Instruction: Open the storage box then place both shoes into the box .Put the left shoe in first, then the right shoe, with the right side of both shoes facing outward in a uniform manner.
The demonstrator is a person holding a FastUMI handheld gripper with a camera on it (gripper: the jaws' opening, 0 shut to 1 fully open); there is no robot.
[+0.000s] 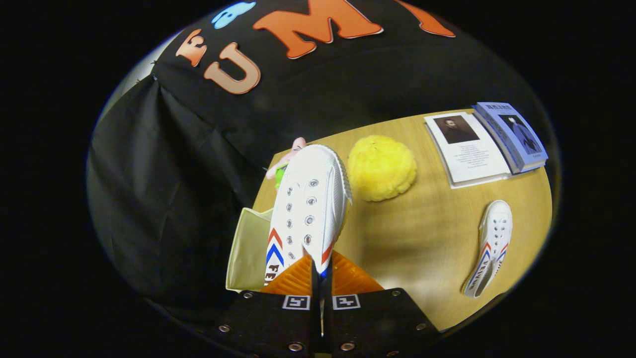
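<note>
Table (427, 238): wooden top against the black booth cloth. On it, well beyond the fingers, two books (489, 141) side by side at the far end, and a yellow fluffy ball (381, 168) nearer the middle.

Box (248, 248): pale, open-topped as far as I can tell, sitting at the table's near-left corner, just left of the fingers. Only part of one wall and the opening are visible, so lid state is a judgement (looks already open).

Held shoe (310, 209): white canvas with red and blue chevrons, toe pointing away, lifted above the box edge and overlapping it. Gripper (320, 278) is clamped on its heel end, fingers nearly closed with the heel fabric pinched between them.

Second shoe (489, 248): same model, lying on the table well to the right, apart from everything else.

Small pink and green item (285, 161) peeks out behind the held toe; can't identify it.

Step in hand: first shoe going into the box, presumably the left one (can't confirm left vs right from here).

Next move needs: shift left until the shoe is over the opening, turn it so its right side faces outward, lower, then release. Risk: sole catching on the box wall on the way down.
</note>
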